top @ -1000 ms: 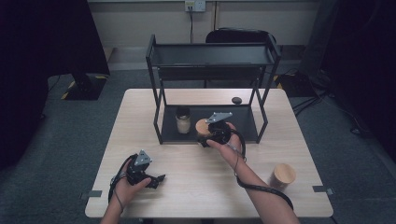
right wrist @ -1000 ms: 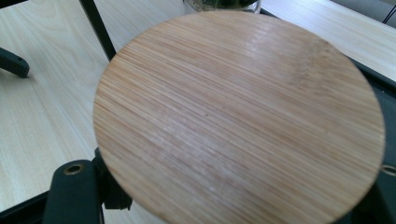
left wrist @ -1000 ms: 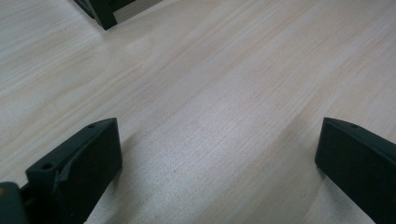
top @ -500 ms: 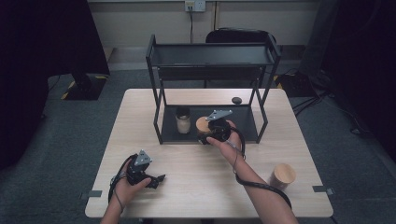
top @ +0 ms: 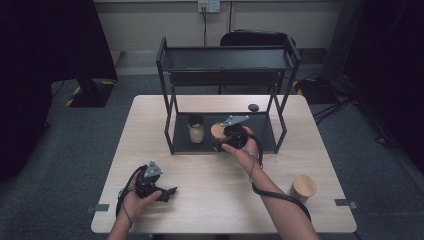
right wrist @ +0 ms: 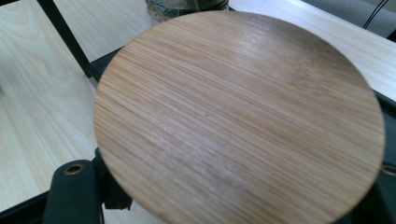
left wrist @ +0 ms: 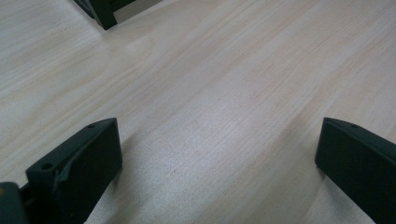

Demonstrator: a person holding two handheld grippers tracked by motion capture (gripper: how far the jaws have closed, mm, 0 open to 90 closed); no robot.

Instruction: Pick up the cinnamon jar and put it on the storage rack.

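Observation:
A jar with a round bamboo lid [top: 217,131] [right wrist: 233,116] is at the front of the black rack's lower shelf [top: 260,131]. My right gripper [top: 220,141] is shut on it from the near side. The lid hides the jar's body, and one black finger [right wrist: 70,193] shows beneath the lid's left edge. Whether the jar rests on the shelf or hangs just above it I cannot tell. My left gripper [top: 169,192] [left wrist: 219,154] lies low over the table's front left, open, with bare wood between its fingers.
A glass jar with a dark lid [top: 196,130] stands on the lower shelf, just left of the held jar. Another bamboo-lidded jar [top: 303,187] stands at the table's front right. A small black disc [top: 253,107] lies behind the rack. The rack's posts [top: 170,131] flank the shelf.

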